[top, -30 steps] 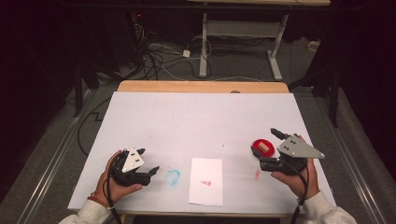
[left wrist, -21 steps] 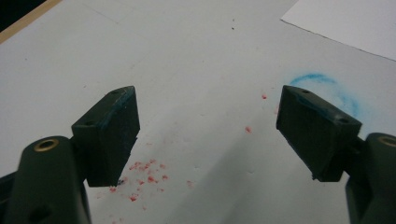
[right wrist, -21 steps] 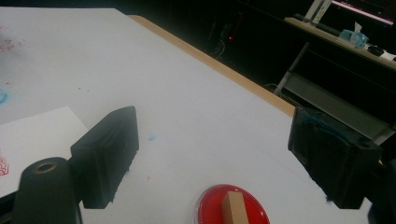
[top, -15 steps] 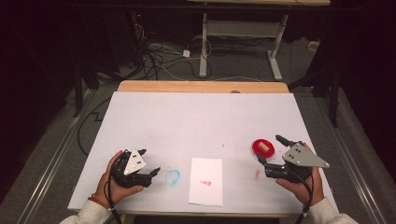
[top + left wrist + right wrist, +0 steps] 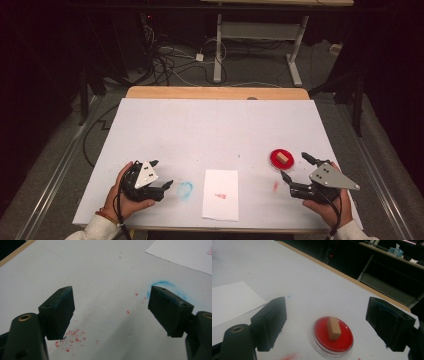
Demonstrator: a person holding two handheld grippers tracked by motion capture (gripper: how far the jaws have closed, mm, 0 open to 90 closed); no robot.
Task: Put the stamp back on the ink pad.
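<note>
The right claw stands wide open and empty, lined up on the wooden stamp that sits in the red ink dish just ahead of its jaws, likely ready to close on it. The paper sheet lies to its left; nothing blocks the way. The left claw, open too, idles beside a blue smudge on the worktop

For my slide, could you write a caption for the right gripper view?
Open right gripper facing a wooden stamp standing in a red ink pad.
</note>
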